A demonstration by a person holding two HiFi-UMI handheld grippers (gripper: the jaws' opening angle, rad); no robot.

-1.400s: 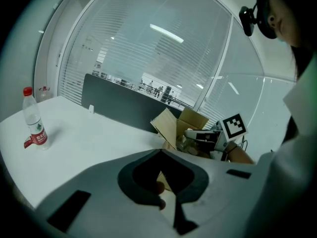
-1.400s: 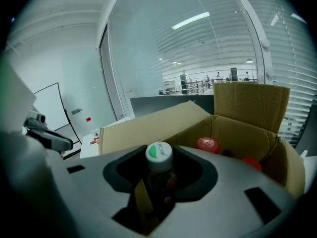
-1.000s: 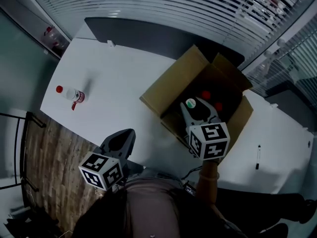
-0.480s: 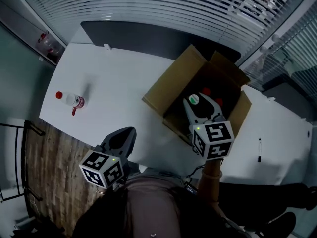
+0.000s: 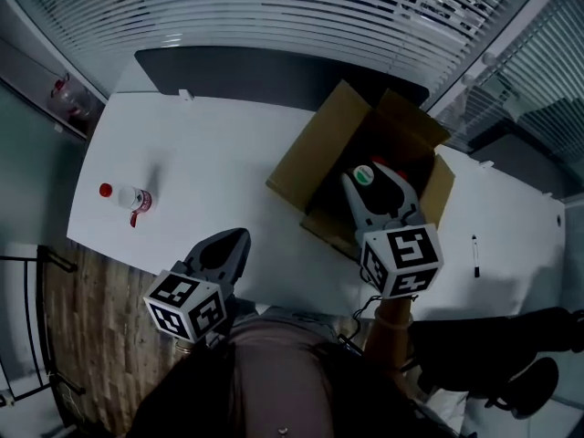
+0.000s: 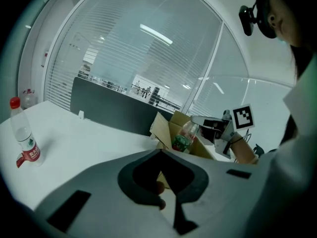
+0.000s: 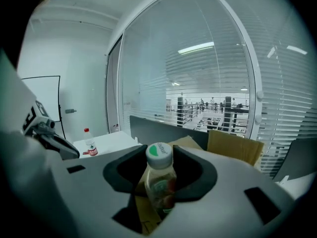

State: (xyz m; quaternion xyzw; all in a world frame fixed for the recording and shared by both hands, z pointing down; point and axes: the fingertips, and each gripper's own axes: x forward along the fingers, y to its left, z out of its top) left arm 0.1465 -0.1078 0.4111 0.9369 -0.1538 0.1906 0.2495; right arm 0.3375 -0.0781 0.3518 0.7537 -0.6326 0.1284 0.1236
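Grasping a clear plastic bottle with a green-and-white cap upright in the right gripper, above the open brown cardboard box at centre right of the head view. Hovering at lower left with the left gripper clenched and empty, by the white table's near edge.

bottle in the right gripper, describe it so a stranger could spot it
On the white table, find the open brown cardboard box. Over it, the right gripper holds a clear plastic bottle with a green label. Its white cap with a green mark sets it apart from the red-capped clear bottle standing at the table's left end.
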